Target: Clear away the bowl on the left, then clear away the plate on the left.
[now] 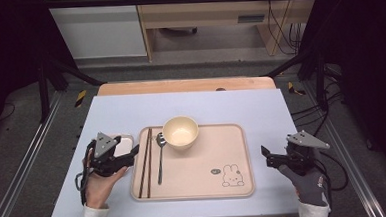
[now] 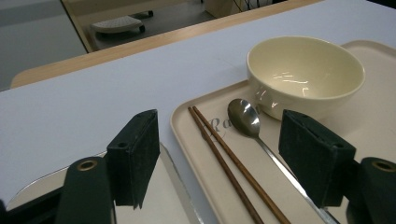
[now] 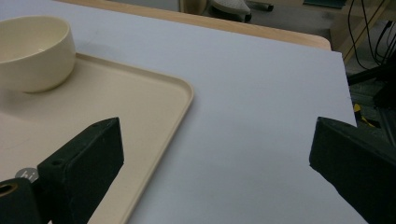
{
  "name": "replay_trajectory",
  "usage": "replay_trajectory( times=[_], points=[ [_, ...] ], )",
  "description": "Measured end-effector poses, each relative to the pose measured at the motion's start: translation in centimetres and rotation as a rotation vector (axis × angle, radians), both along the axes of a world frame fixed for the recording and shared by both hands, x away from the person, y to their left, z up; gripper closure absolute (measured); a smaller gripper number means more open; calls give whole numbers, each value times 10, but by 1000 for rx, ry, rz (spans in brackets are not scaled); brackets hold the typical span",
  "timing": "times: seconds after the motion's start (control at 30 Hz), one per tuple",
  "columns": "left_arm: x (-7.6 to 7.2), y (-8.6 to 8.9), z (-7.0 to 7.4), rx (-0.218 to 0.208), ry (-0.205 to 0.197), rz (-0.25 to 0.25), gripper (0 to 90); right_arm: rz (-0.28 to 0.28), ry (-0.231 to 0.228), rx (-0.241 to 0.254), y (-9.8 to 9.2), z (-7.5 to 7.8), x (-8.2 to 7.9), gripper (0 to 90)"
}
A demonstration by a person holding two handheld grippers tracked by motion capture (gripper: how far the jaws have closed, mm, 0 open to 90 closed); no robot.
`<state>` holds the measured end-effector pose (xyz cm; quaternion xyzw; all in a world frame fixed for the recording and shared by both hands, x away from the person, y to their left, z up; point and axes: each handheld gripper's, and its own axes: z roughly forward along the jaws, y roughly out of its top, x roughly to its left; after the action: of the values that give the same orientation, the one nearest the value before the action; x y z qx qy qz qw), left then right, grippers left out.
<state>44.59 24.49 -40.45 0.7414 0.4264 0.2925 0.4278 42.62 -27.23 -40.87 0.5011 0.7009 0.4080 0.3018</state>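
High view: left claw (image 1: 133, 152) low over the pale blue surface (image 1: 191, 106), just beside the left rim of the beige rectangular plastic tray (image 1: 211, 160), above a small shiny silver rectangular tray (image 1: 124, 140) lying on the surface. Jaws parted, gripping nothing. On the beige tray, left part: 2 slim dark brown wooden chopsticks (image 1: 146, 162) laid side by side lengthwise, then a steel spoon (image 1: 160, 155) beside them, its scoop near a round cream ceramic bowl (image 1: 180, 132) at the tray's far edge. Right claw (image 1: 266, 154) off the tray's right side, over bare surface, jaws apart and empty.

Left gripper view: 2 black jaws standing wide, nothing between the pads. Chopsticks (image 2: 233, 168) and spoon (image 2: 254, 130) lying on the tray (image 2: 187, 121) in the gap between the jaws but farther off, untouched. Bowl (image 2: 303, 74) upright behind the spoon's scoop. Silver tray (image 2: 173, 186) under the left-hand jaw.

Right gripper view: jaws spread very wide, empty. Tray corner (image 3: 177, 93) at left, bowl (image 3: 35, 53) at upper left, bare blue surface (image 3: 257, 116) between the jaws.
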Motion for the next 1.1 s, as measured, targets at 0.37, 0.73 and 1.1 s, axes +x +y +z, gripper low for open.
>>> replay_trajectory(
  times=[0.37, 0.73, 1.1],
  points=[
    [-5, 27, -7, 7, 25, 39, 241, 0, -5, -1, -1, 0, -1, 30],
    [6, 60, -14, 9, 57, 131, 230, 1, 1, -6, 1, -1, 0, 30],
    [17, 83, -22, -19, 89, 194, 198, 12, 10, -21, 5, -4, 2, 30]
  ],
)
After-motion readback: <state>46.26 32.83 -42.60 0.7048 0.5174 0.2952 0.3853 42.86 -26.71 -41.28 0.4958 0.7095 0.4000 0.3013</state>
